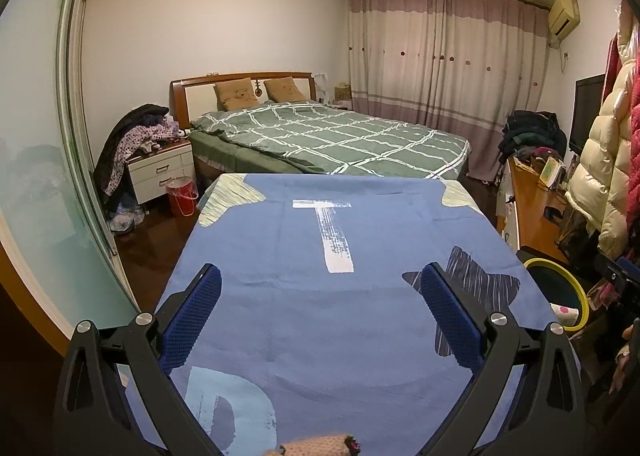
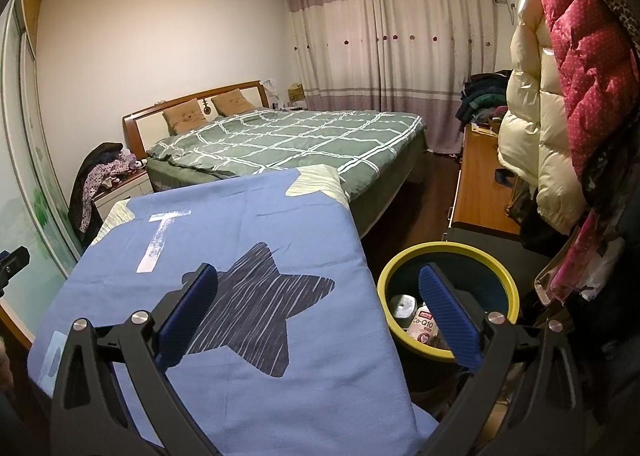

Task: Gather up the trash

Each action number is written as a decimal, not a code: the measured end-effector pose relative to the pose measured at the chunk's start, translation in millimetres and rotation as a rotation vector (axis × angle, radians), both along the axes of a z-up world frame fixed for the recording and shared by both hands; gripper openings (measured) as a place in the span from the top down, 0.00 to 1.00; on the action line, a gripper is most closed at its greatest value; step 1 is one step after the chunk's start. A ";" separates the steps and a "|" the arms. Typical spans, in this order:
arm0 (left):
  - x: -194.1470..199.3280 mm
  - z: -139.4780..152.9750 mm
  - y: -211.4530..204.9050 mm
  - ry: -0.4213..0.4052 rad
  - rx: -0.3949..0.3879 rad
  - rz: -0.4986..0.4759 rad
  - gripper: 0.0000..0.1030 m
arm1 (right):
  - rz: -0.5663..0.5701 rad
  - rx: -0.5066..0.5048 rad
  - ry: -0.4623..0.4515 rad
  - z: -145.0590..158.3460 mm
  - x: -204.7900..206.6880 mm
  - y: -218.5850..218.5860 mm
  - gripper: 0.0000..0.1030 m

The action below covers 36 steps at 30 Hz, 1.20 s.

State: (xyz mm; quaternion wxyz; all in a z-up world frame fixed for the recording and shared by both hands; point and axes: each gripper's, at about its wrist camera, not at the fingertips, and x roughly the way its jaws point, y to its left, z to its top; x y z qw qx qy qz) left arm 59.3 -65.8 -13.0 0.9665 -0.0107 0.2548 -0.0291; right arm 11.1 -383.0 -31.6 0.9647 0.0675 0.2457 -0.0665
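Blue-clothed worktop point(image 1: 320, 316) bare | left claw point(image 1: 320, 310) spread, empty | right claw point(image 2: 318, 310) spread, empty | trash: foil ball point(image 2: 402, 306), bottle point(image 2: 422, 326) in bin point(image 2: 400, 256) beside worktop | likely light; foil crushable, bottle slick, pinch its neck

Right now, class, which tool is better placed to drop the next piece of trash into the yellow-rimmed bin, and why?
Right. The right tool hangs open partly over the yellow-rimmed bin, with the white bottle visible inside. The left tool faces the blue cloth, the bin off to its right.
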 end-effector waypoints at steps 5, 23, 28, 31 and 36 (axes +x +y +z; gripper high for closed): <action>-0.5 1.7 0.0 0.002 0.004 -0.006 0.05 | -0.002 0.002 -0.001 -0.4 0.0 -0.1 0.07; -0.1 2.3 -0.8 0.003 0.006 -0.007 0.05 | 0.002 0.008 0.004 -4.3 0.2 2.2 0.07; -0.3 2.6 -1.2 0.003 0.006 -0.006 0.05 | 0.001 0.008 0.004 -4.2 0.3 2.0 0.07; 0.0 2.7 -0.8 0.002 0.006 -0.006 0.05 | 0.002 0.009 0.004 -4.1 0.4 1.9 0.07; 0.0 2.6 -1.1 0.004 0.006 -0.008 0.05 | 0.005 0.011 0.007 -6.0 0.7 3.4 0.07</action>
